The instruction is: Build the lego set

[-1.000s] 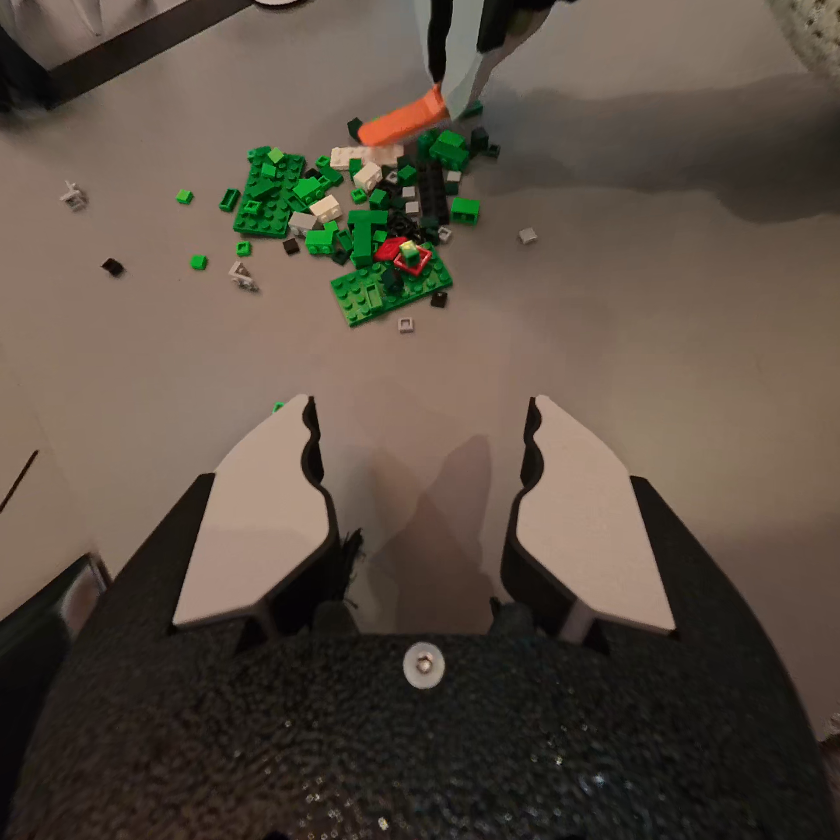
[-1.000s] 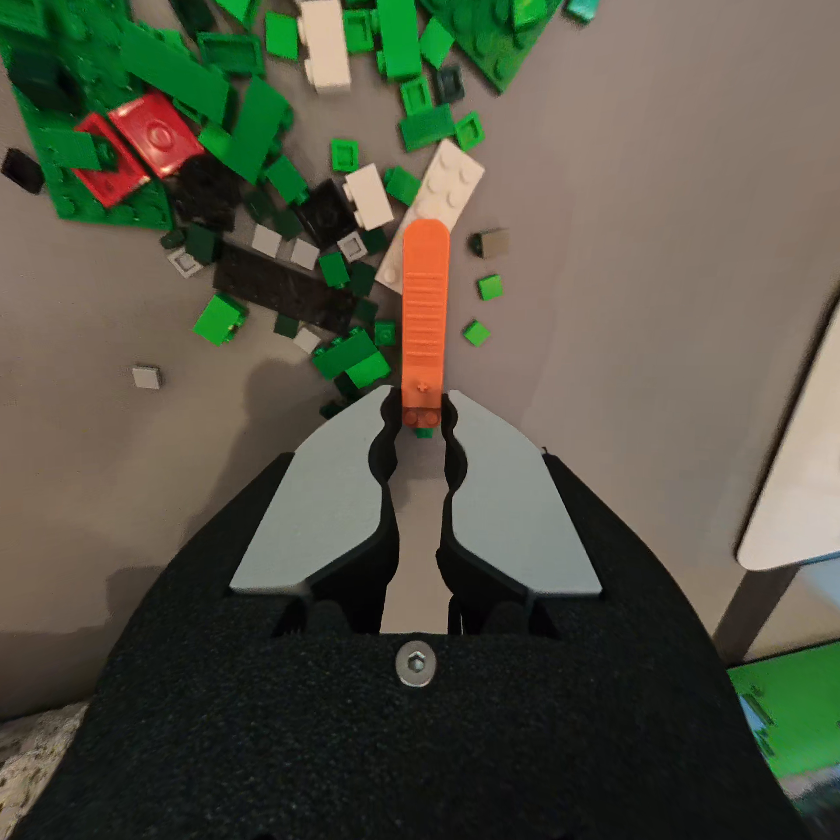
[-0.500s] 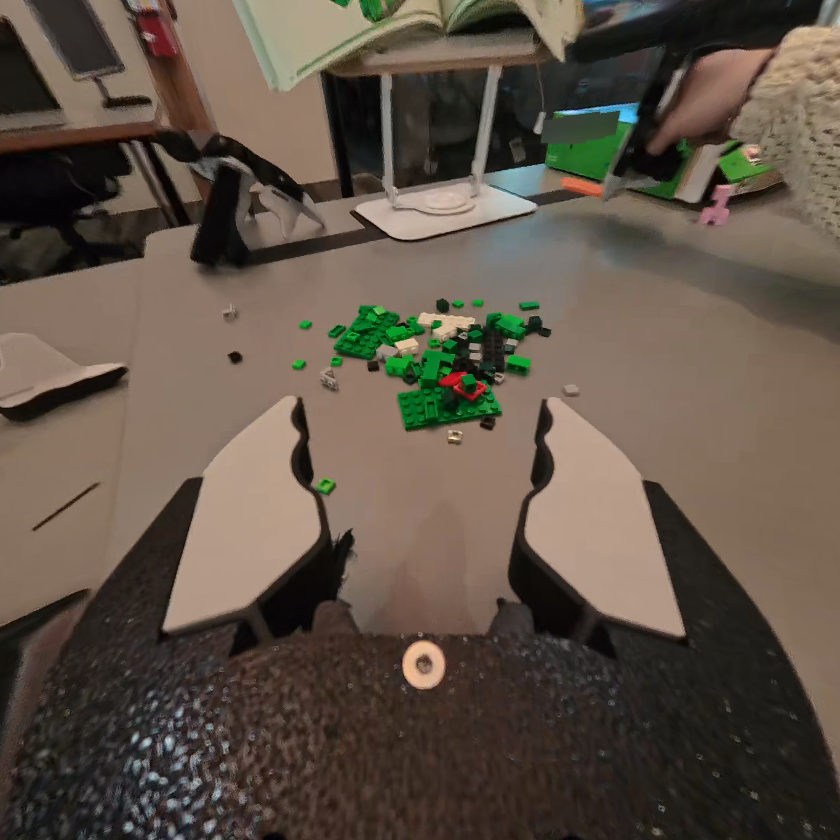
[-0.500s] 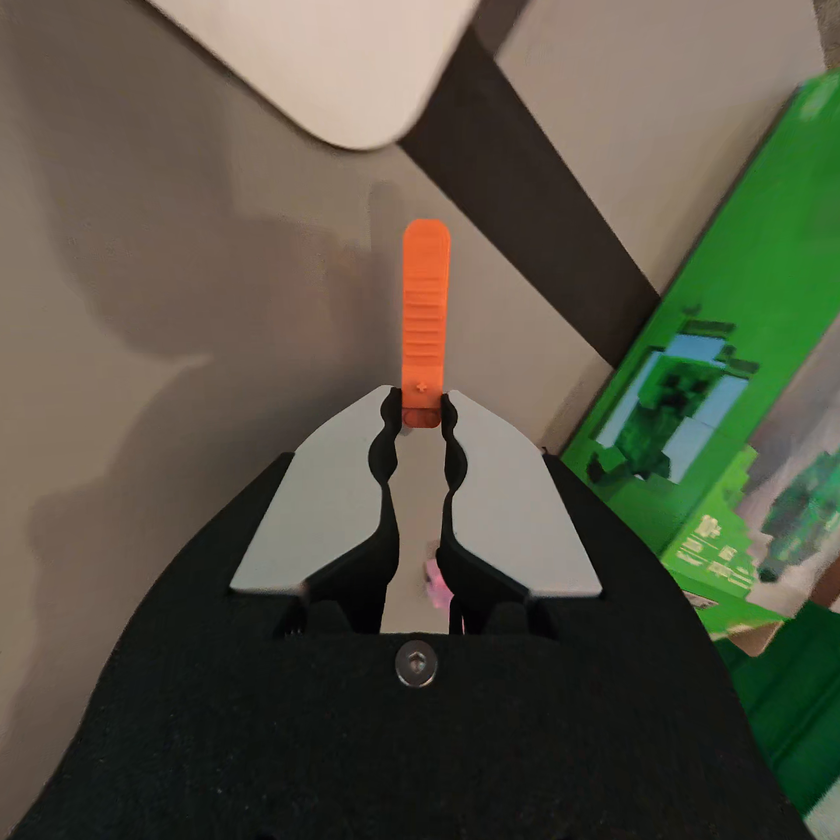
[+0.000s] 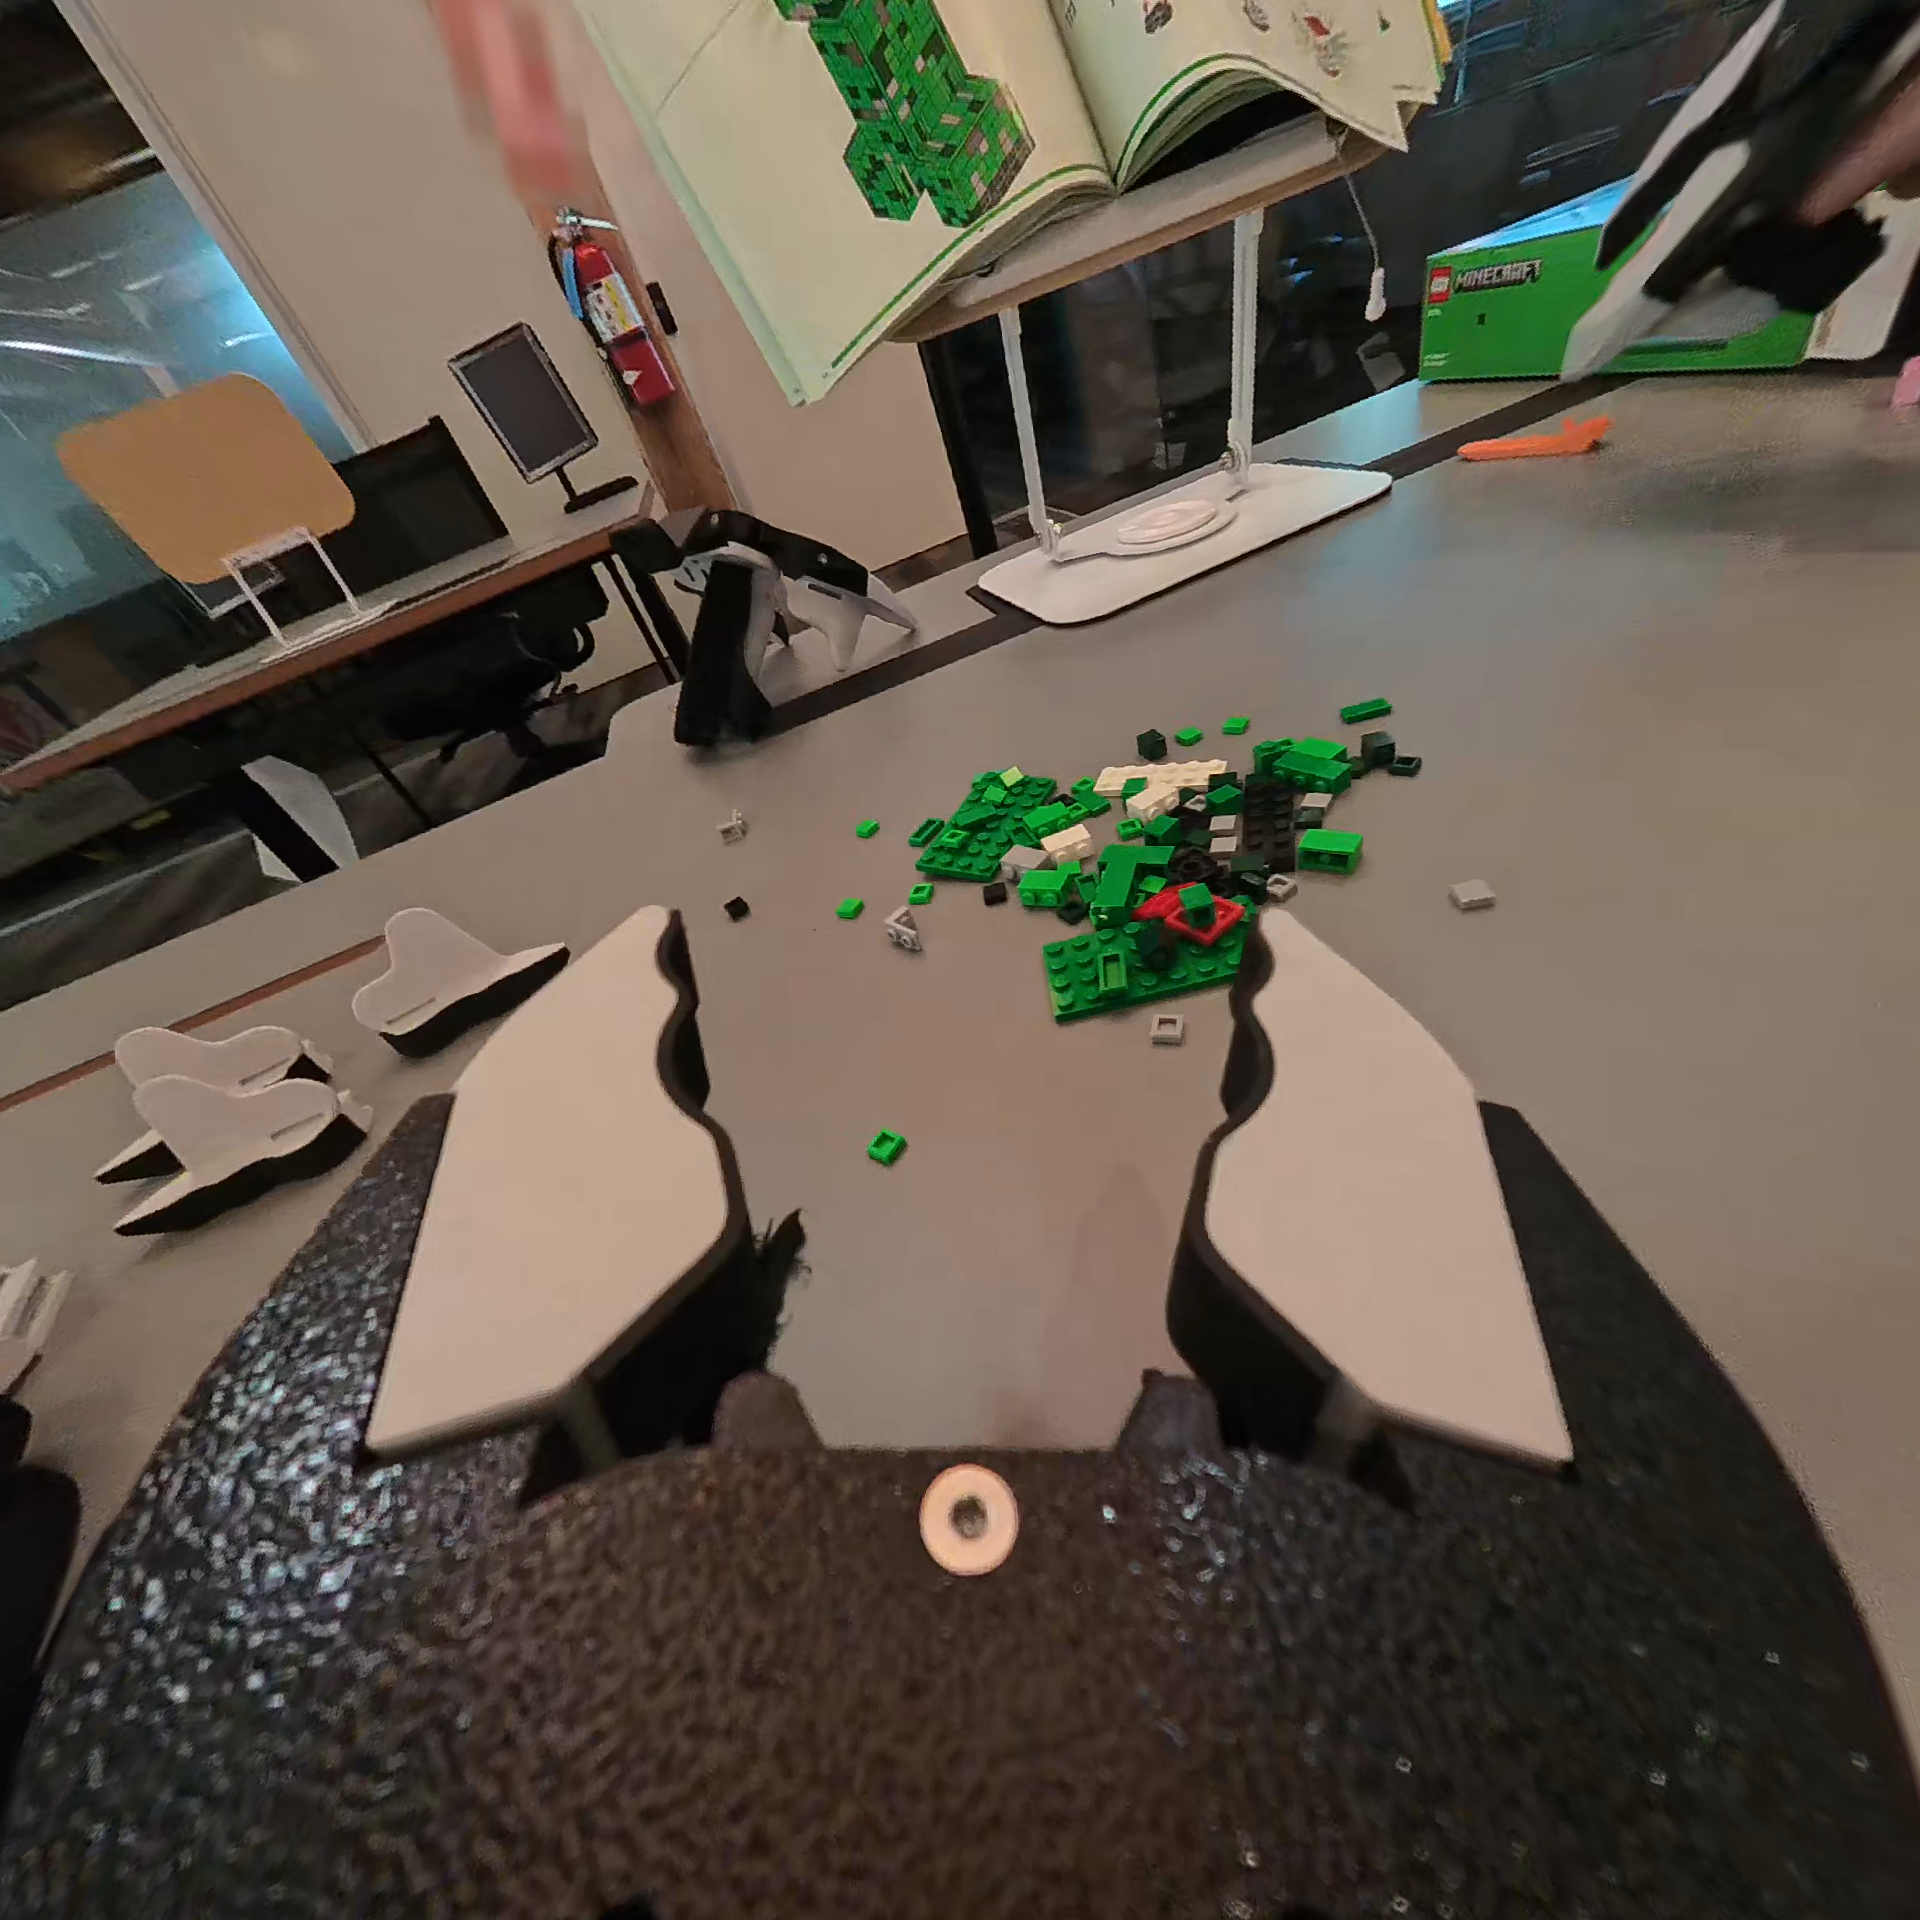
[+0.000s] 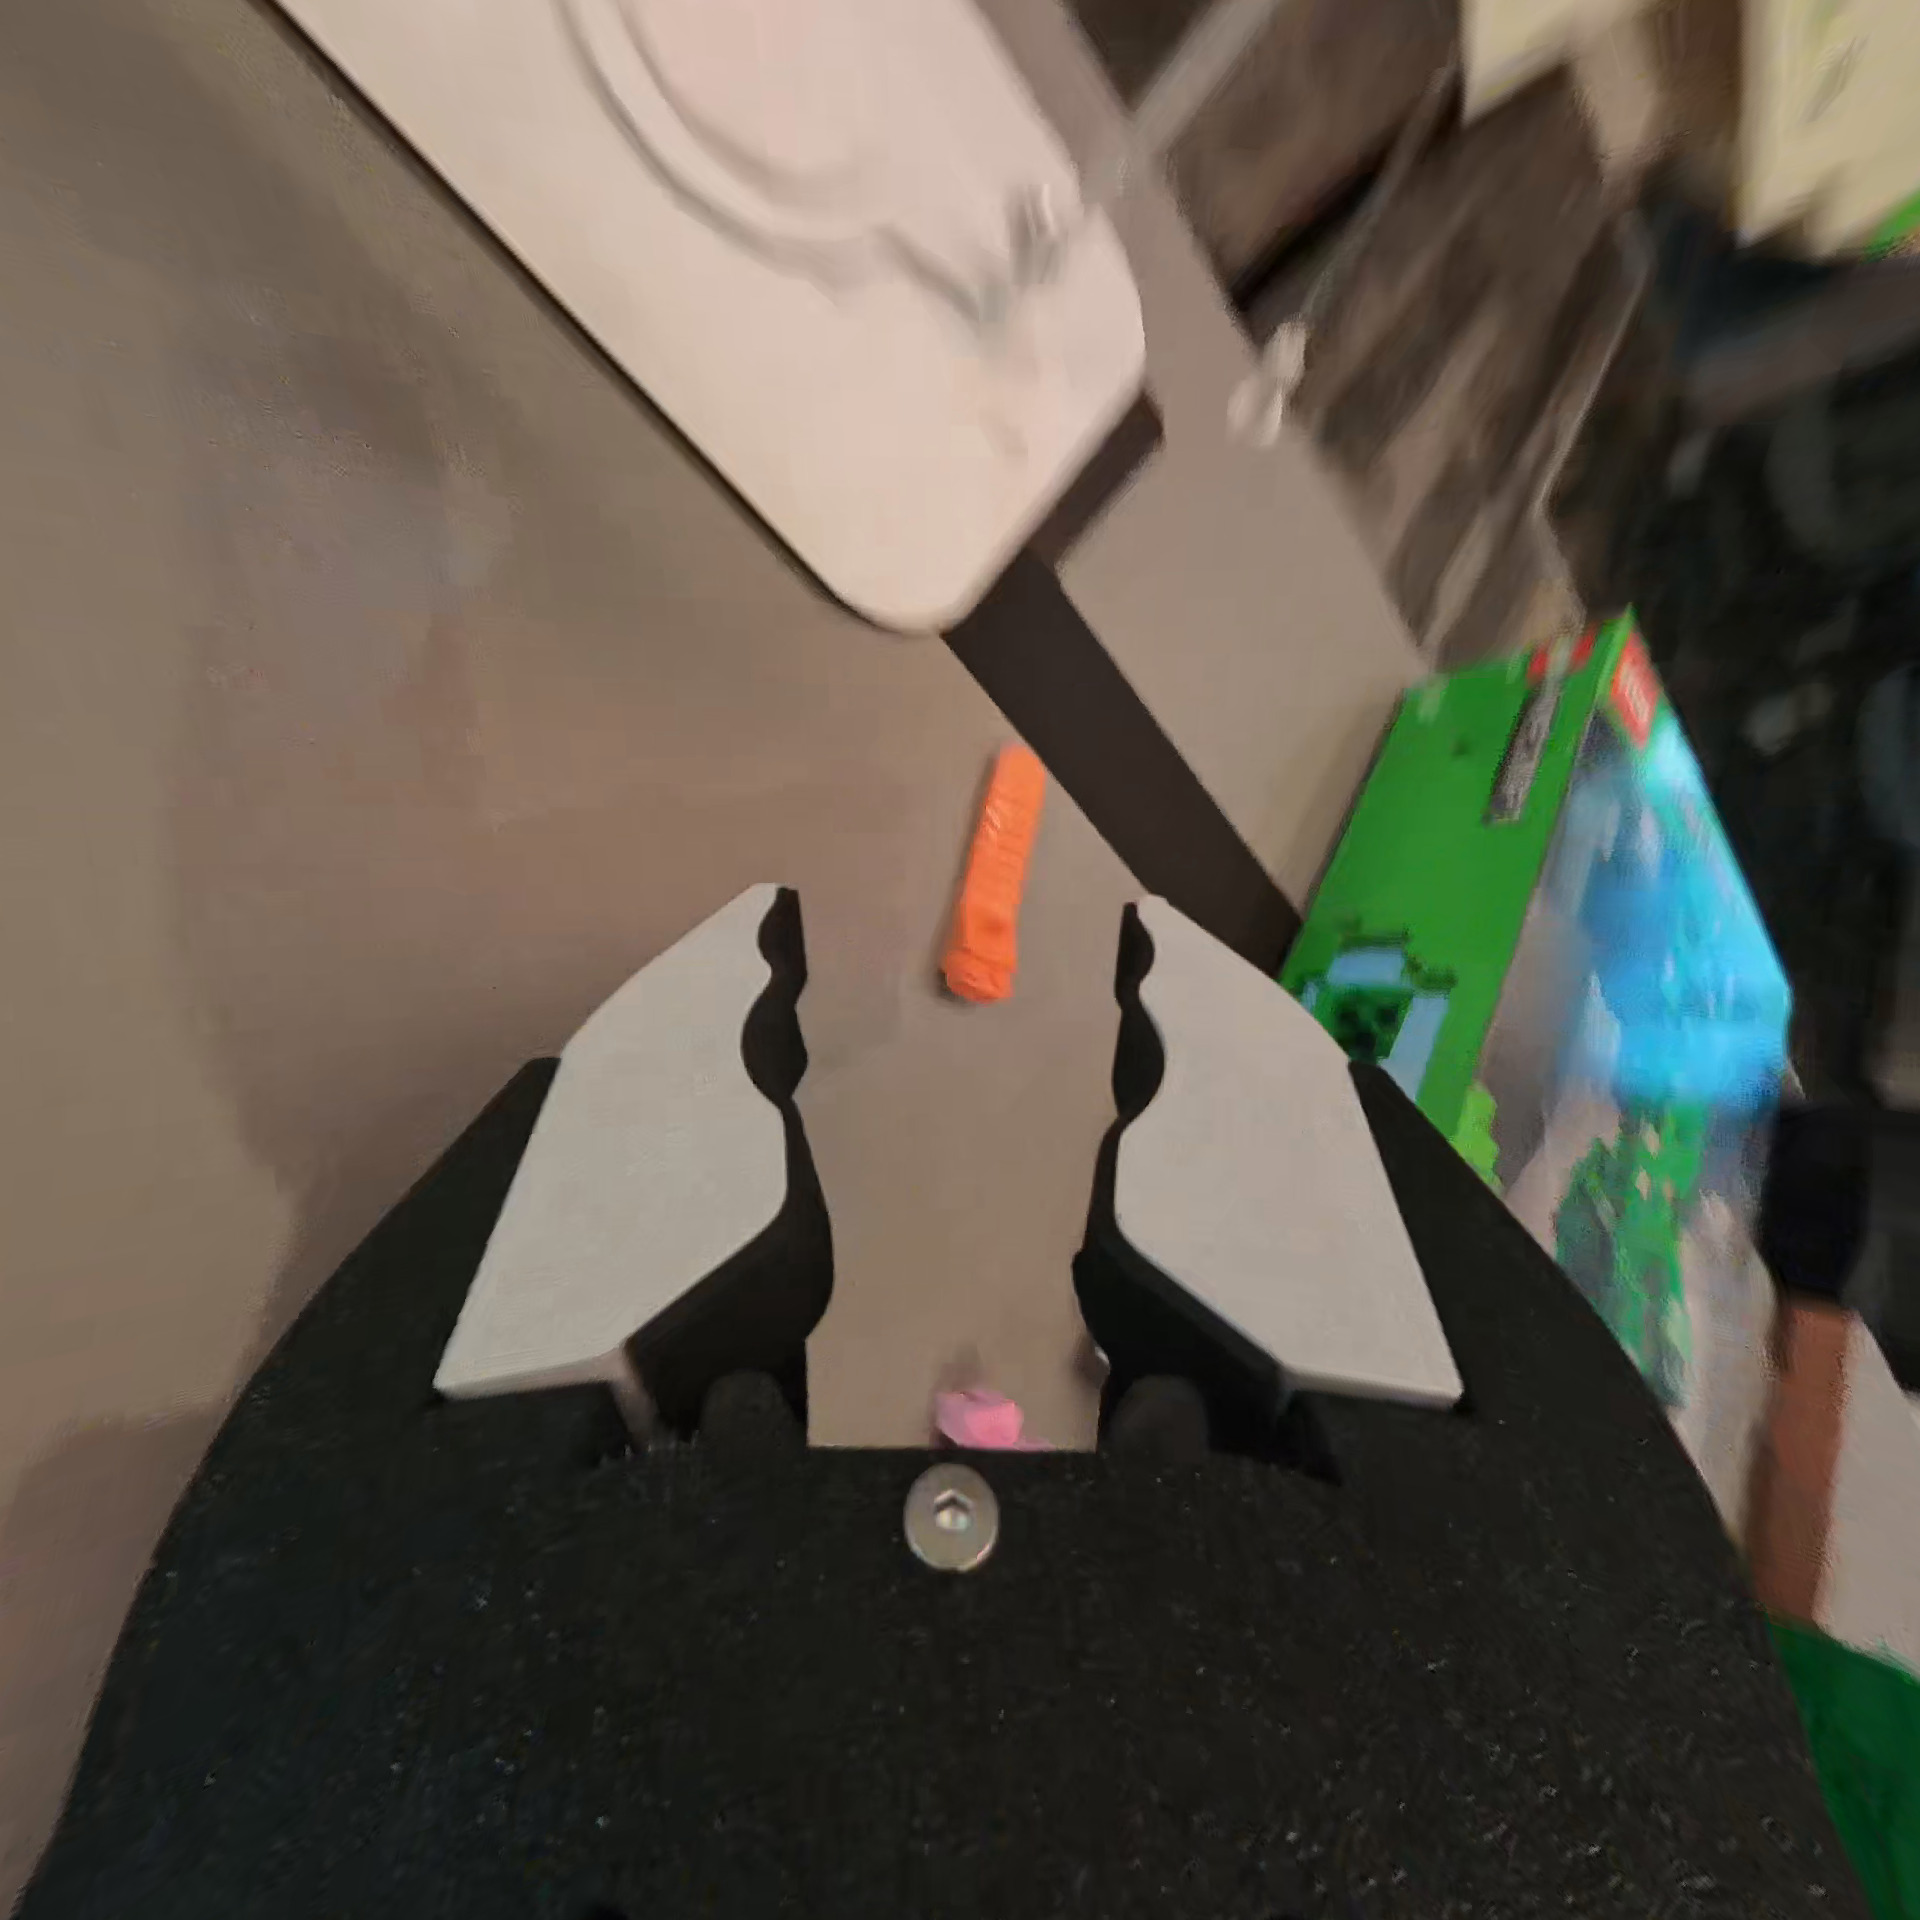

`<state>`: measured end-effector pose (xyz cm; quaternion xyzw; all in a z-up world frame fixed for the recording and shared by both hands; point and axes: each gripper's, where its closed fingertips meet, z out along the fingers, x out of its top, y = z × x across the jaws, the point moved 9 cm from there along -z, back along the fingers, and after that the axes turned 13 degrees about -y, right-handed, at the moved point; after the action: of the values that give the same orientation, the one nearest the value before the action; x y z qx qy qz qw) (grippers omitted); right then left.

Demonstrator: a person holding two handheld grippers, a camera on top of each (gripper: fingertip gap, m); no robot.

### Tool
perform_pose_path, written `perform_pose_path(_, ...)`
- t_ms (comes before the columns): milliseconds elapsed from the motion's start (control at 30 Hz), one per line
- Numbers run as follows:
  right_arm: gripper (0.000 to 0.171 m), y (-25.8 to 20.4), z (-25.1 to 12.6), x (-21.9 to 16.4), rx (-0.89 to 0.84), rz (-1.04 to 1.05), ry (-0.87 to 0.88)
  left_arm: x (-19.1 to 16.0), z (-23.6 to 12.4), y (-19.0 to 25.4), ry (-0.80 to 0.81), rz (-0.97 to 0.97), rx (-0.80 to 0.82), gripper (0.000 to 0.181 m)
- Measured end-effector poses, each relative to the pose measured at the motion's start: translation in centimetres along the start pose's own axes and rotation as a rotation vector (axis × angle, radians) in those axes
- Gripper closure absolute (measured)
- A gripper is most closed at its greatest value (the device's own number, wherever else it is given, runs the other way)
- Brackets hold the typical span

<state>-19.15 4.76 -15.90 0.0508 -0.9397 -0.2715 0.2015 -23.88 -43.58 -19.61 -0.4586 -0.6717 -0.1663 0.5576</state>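
A pile of green, black, white and red lego pieces (image 5: pixel 1153 831) lies on the grey table (image 5: pixel 1558 1039), ahead of my left gripper (image 5: pixel 966 925), which is open and empty above the table. A green plate with a red piece (image 5: pixel 1138 961) lies at the pile's near edge. The orange brick separator (image 6: pixel 994 881) lies on the table just ahead of my right gripper (image 6: pixel 956 914), which is open and empty. The separator also shows far right in the left wrist view (image 5: pixel 1532 442), below the right gripper (image 5: pixel 1704 239).
An open instruction book (image 5: pixel 987 135) rests on a white stand (image 5: pixel 1184 535) behind the pile. The green set box (image 6: pixel 1538 997) stands at the far right. A pink piece (image 6: pixel 982 1421) lies under the right gripper. Spare gripper fingers (image 5: pixel 239 1132) and another gripper (image 5: pixel 748 613) lie at left. About 45 cm separates my left fingertips from my right. The pink piece (image 6: pixel 982 1421) is about 15 cm from my right fingertips and 50 cm from my left.
My right gripper carried the orange separator from the pile to the far right of the table, opened and let it go. My left gripper tilted up and pulled back from the pile.
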Motion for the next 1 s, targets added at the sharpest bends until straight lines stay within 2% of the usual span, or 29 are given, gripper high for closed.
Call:
perform_pose_path(33, 0.113, -1.2, -1.4, -0.1, 0.042, 0.001, 0.137, 0.0, -0.1, 0.1, 0.005, 0.01, 0.002, 0.092)
perform_pose_path(100, 0.112, -4.4, -4.1, -0.9, 0.176, 0.026, 0.424, 0.3, -0.6, 0.5, 0.059, 0.088, -0.001, 0.156)
perform_pose_path(133, 0.114, -5.6, -4.8, -1.7, 0.186, 0.05, 0.527, 0.6, -0.9, 0.9, 0.107, 0.144, 0.013, 0.18)
perform_pose_path(267, 0.117, -7.3, -4.6, -4.1, 0.074, 0.02, 0.741, 2.5, 0.1, 3.9, 0.138, 0.269, 0.087, 0.181)
perform_pose_path(400, 0.129, -7.5, -3.9, -5.6, 0.094, 0.245, 0.897, 6.5, 3.3, 8.4, 0.173, 0.293, 0.03, 0.181)
perform_pose_path(467, 0.171, -6.8, -4.0, -6.1, 0.008, 0.308, 0.884, 8.7, 5.6, 10.9, 0.18, 0.281, -0.024, 0.181)
perform_pose_path(633, 0.171, -5.3, -3.6, -7.5, -0.106, 0.489, 0.867, 11.9, 11.2, 16.4, 0.336, 0.234, -0.026, 0.181)
perform_pose_path(767, 0.171, -5.3, -4.2, -8.5, -0.13, 0.519, 0.886, 12.7, 14.3, 19.4, 0.381, 0.241, -0.153, 0.181)
perform_pose_path(833, 0.171, -5.7, -4.7, -8.6, -0.047, 0.469, 0.966, 12.8, 14.4, 20.0, 0.411, 0.31, -0.216, 0.181)
perform_pose_path(933, 0.171, -5.9, -4.3, -8.0, 0.123, 0.425, 0.976, 12.4, 12.4, 20.4, 0.434, 0.37, -0.45, 0.181)
perform_pose_path(1000, 0.171, -5.7, -4.1, -8.0, 0.139, 0.441, 0.982, 12.2, 11.1, 19.8, 0.453, 0.366, -0.461, 0.181)
